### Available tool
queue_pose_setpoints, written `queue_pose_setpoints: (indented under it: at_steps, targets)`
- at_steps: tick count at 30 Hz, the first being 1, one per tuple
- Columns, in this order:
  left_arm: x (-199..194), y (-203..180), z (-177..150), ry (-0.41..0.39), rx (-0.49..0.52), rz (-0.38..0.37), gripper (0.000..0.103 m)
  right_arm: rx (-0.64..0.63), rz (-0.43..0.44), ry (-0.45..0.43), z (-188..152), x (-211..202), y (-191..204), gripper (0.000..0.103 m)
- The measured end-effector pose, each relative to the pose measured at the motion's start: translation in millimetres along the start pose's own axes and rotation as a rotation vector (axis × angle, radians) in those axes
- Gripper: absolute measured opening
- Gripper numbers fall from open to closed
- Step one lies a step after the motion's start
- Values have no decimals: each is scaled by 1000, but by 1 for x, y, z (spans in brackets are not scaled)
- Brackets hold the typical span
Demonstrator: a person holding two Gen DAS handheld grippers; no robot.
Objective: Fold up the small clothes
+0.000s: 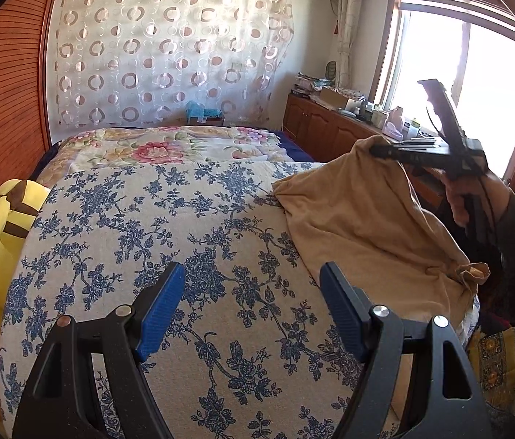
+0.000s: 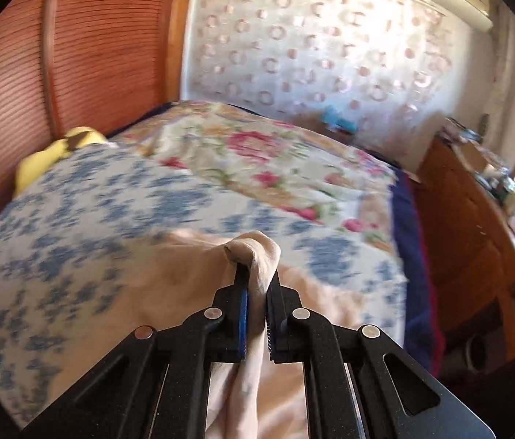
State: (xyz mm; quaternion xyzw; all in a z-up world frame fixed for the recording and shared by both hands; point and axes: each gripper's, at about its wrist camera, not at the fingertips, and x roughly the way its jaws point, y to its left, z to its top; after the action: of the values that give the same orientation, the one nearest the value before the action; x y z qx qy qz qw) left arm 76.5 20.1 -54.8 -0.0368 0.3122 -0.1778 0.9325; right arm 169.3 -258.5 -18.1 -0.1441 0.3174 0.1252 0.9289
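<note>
Fingers: left spread and empty, right pinched on cloth.

The blue-padded fingers of the left gripper hover wide open over the blue-flowered bed cover. To the right, the right gripper clamps a raised edge of the tan knit garment, the rest draped on the bed. This looks like the opening lift; next, the left should catch a second edge.
</note>
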Motion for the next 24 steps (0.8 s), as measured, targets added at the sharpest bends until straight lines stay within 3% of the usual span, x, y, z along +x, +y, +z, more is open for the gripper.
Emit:
queue_pose_setpoints:
  at_steps: [8, 9, 11, 12, 17, 24]
  targets:
    - [5, -2, -2, 16, 1, -2, 77, 95, -85, 114, 7, 50, -26, 8]
    - [6, -3, -3, 19, 4, -3, 77, 111, -80, 134, 11, 60, -24, 11]
    - [9, -6, -3, 24, 10, -5, 77, 132, -97, 138, 17, 61, -26, 28]
    - [10, -7, -4, 27, 12, -8, 77, 137, -97, 128, 20, 59, -27, 30]
    - [13, -16, -5, 34, 27, -23, 77, 154, -42, 71, 5, 8, -27, 36]
    - [23, -35, -9, 67, 61, -51, 77, 132, 53, 2, -74, -84, -2, 36]
